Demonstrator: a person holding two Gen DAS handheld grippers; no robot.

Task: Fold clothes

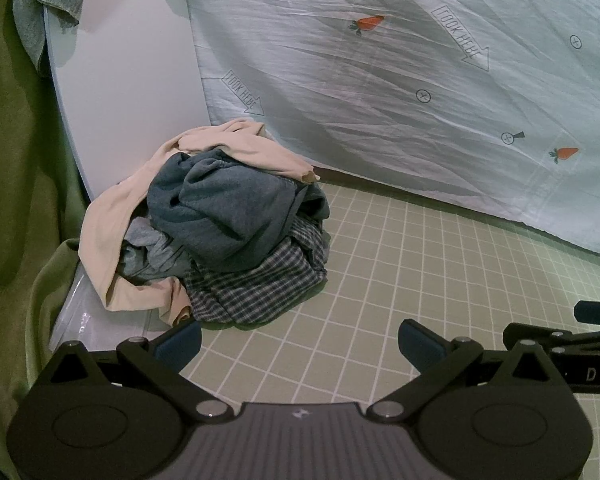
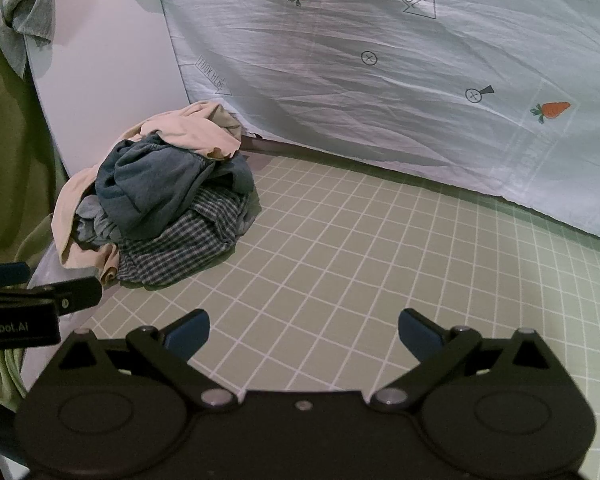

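Two handheld grippers hover side by side over a pale green mat [image 1: 380,264] printed with a white square grid. The left gripper [image 1: 300,344] has its two blue-padded fingers spread wide apart, with nothing between them. The right gripper [image 2: 304,334] is the same: fingers wide apart, holding nothing. Each gripper's black side edge shows at the border of the other's camera view, so the two are close together.

The clothes to be folded lie in one crumpled pile [image 1: 220,224] on the far left part of the mat. From the left gripper the pile sits ahead and slightly to the left, near its left fingertip [image 1: 180,342] but not touching it. From the right gripper the pile is ahead and further to the left, clearly apart from both fingers.

At least four garments can be counted in the pile: a dark blue-grey one [image 1: 228,208] bunched on top, a pale peach one [image 1: 112,232] draped over the back and down the left side, a blue and white checked one [image 1: 256,284] at the bottom front, and a lighter grey-blue one [image 1: 148,252] tucked underneath on the left. Whether more lie hidden inside cannot be told.

Behind the pile stands a white panel [image 1: 132,64] with one grey cloth [image 1: 44,4] hanging over its top corner. A light blue sheet [image 1: 420,80] printed with carrots and "look here" arrows hangs along the back; two carrots show in each view. Green fabric [image 1: 16,160] fills the left edge.
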